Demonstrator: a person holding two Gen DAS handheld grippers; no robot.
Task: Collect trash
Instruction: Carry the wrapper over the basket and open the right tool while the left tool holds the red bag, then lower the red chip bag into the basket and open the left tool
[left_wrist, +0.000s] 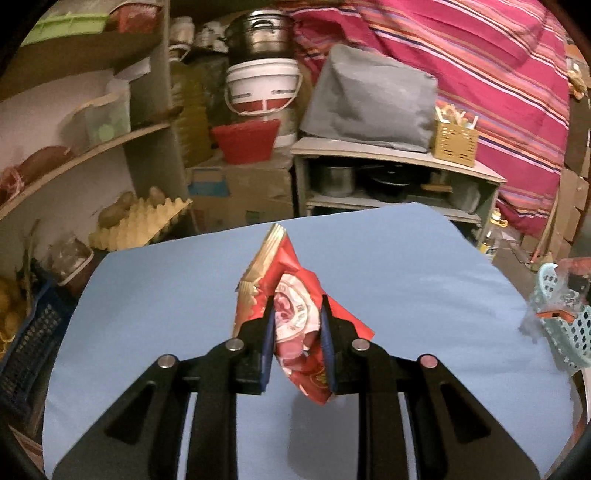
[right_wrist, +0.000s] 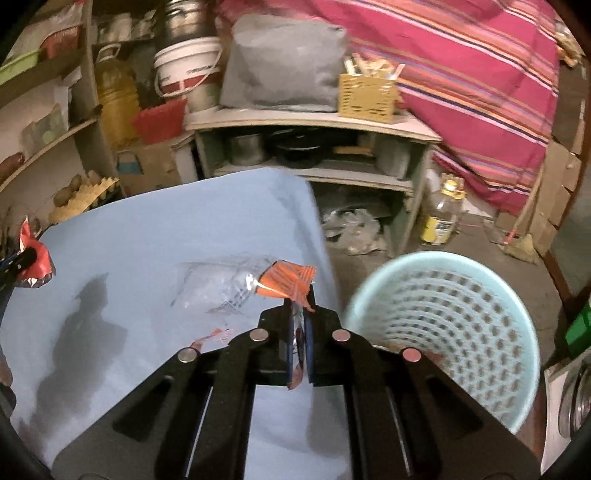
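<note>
A: Holding a red snack wrapper (left_wrist: 295, 317), that's the left gripper (left_wrist: 297, 314), jaws closed tight on it, pads pressing both sides. Wrapper is crumpled, gold edge on top, lifted above the blue desk (left_wrist: 406, 266).

B: And the right gripper (right_wrist: 298, 325)?

A: Pinched almost fully together on a clear plastic wrapper (right_wrist: 229, 288) with an orange striped end. Orange end sticks up just past the fingertips, clear part trails to the left over the desk, blurry.

B: Where's the bin?

A: Light teal perforated basket (right_wrist: 461, 314), just right of the right gripper, off the desk's edge, mouth facing the camera. In the left view it shows at the far right rim, with something orange and clear in front of it, too blurred to tell.

B: Left gripper visible from the right view?

A: Yes, far left edge, red wrapper in it.

B: Background?

A: Grey shelf unit (right_wrist: 314, 122) with pots behind the desk, yellow basket (right_wrist: 365, 94) on top, striped pink blanket (right_wrist: 461, 74), oil bottle (right_wrist: 443, 218) on the floor.
</note>
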